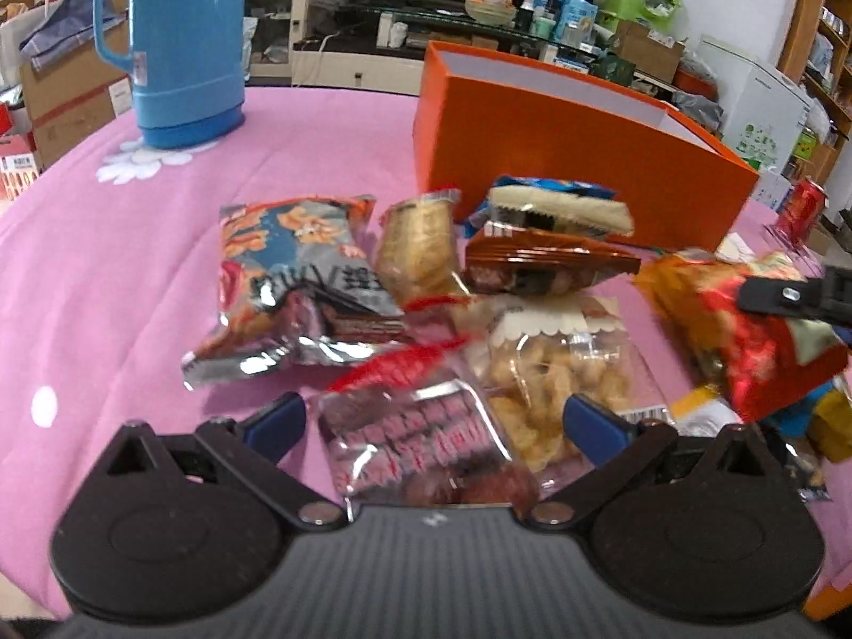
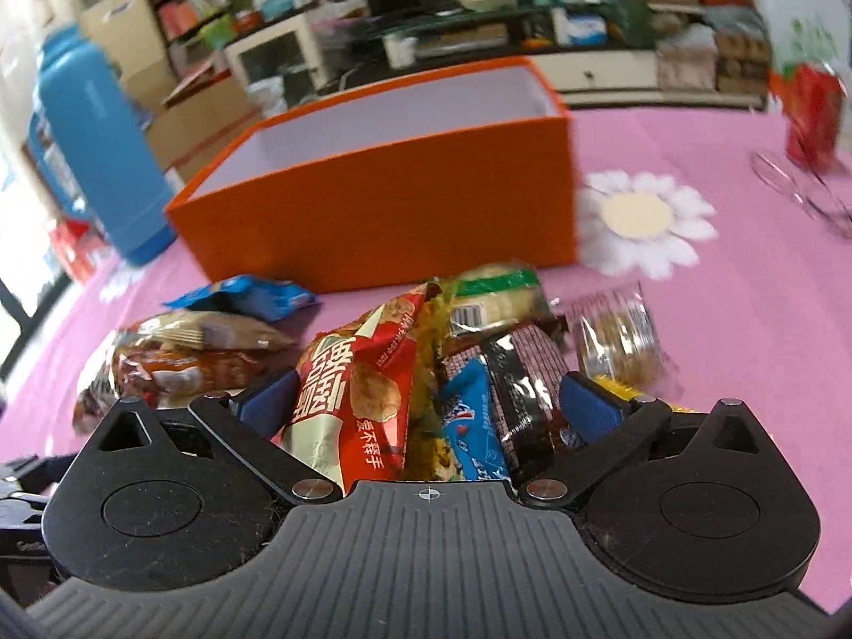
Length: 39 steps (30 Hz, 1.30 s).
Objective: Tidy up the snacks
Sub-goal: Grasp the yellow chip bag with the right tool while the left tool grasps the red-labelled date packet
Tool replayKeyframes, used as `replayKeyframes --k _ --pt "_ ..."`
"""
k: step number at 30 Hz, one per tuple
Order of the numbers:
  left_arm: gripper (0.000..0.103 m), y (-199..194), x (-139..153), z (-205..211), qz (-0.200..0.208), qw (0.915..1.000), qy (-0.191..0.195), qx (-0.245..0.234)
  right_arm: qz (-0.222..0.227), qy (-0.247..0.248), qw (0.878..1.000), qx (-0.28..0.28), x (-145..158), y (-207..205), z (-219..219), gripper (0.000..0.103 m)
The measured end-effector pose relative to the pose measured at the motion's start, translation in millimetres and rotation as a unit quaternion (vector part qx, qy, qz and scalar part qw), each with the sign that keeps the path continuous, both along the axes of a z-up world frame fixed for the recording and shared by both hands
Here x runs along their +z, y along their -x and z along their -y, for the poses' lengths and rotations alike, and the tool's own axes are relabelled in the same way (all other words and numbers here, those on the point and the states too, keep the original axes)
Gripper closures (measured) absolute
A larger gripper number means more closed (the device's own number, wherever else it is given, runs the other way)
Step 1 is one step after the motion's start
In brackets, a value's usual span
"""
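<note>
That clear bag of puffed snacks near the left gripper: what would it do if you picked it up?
The clear bag of puffed snacks probably weighs little, since its pieces look airy. Its thin film would likely sag and crinkle, not stay stiff. The glossy plastic may slip between the fingers, and a hard squeeze could crush the pieces.

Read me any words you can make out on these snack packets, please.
"不释手": down the side of the red chip bag; the character before it is half hidden.
Floral bag: large lettering, too blurred to read.
Green packet: barcode digits too small to read.
Blue packet: lettering partly covered, unreadable.
</note>
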<state>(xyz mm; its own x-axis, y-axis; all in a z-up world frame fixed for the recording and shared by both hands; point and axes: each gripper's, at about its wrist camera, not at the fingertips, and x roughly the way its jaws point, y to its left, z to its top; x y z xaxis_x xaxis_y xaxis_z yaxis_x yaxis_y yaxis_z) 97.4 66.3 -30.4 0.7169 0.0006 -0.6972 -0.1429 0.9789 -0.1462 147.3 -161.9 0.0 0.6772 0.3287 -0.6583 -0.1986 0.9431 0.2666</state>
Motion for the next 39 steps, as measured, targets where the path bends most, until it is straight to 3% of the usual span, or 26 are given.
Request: replayKeyframes --k 6,11,16,20,26,28,32,35,39 --pt "0.001 -1 0 -22 -0.021 0.9972 -0.043 0.058 0.004 0.006 0.999 -0.035 -1 0 21 0.010" --pt "0.001 25 12 -33 -0.019 0.9982 -0.008 0.056 0.048 0.033 0.997 -0.060 17 18 21 0.010" --pt "0.001 41 12 -30 -0.024 0.9984 0.007 0.051 0.090 -0.024 0.993 -0.078 41 44 47 0.010" --pt "0.001 35 6 -21 -0.024 0.9985 0.006 0.049 0.065 -0.045 0.991 -0.105 33 62 68 0.010" --pt "0.003 33 -4 -10 -0.031 0.9967 -0.054 0.052 0.001 -0.060 0.993 -0.103 -2 102 75 0.010" --pt "0.003 35 -5 -10 -0.032 0.9965 -0.059 0.050 -0.006 -0.042 0.995 -0.092 -7 107 62 0.010" --pt "0.002 39 -5 -12 -0.030 0.9969 -0.058 0.045 0.009 0.045 0.994 -0.097 -3 99 37 0.013" --pt "0.001 40 -6 -14 -0.025 0.9970 -0.059 0.044 0.028 0.033 0.991 -0.126 8 99 52 0.010" --pt "0.001 36 -8 -8 -0.023 0.9965 -0.071 0.037 0.007 0.091 0.984 -0.154 5 82 66 0.011"
